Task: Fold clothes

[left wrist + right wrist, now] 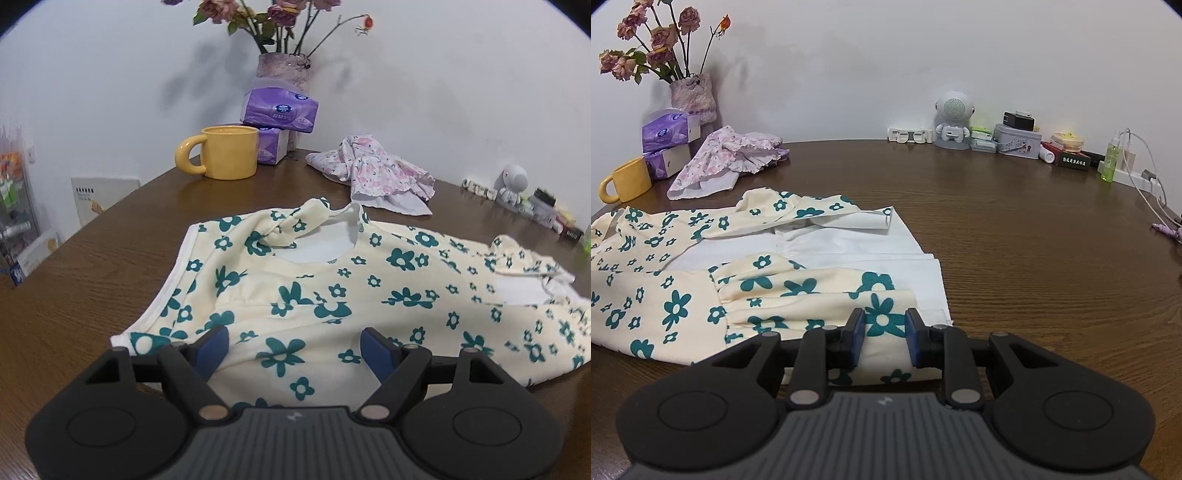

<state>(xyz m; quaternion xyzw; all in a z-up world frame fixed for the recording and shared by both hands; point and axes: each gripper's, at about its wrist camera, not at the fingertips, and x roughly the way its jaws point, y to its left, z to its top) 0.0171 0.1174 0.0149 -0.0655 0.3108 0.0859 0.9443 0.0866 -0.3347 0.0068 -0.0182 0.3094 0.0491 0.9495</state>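
Observation:
A cream garment with teal flowers (332, 295) lies spread on the brown table (92, 295). Its neckline faces the far side. My left gripper (294, 345) is open, jaws wide, hovering over the garment's near edge with nothing between the pads. In the right wrist view the same garment (683, 295) shows its white lining (849, 251) at the hem end. My right gripper (885, 338) has its jaws partly closed around a fold of the hem, with the blue pads (857, 338) close on either side of the cloth.
A crumpled pink floral garment (380, 170) lies at the back. A yellow mug (225, 151), purple tissue packs (280, 110) and a flower vase (284, 68) stand behind it. A white speaker figure (953, 118), tins, bottles and a cable (1152, 184) line the right back edge.

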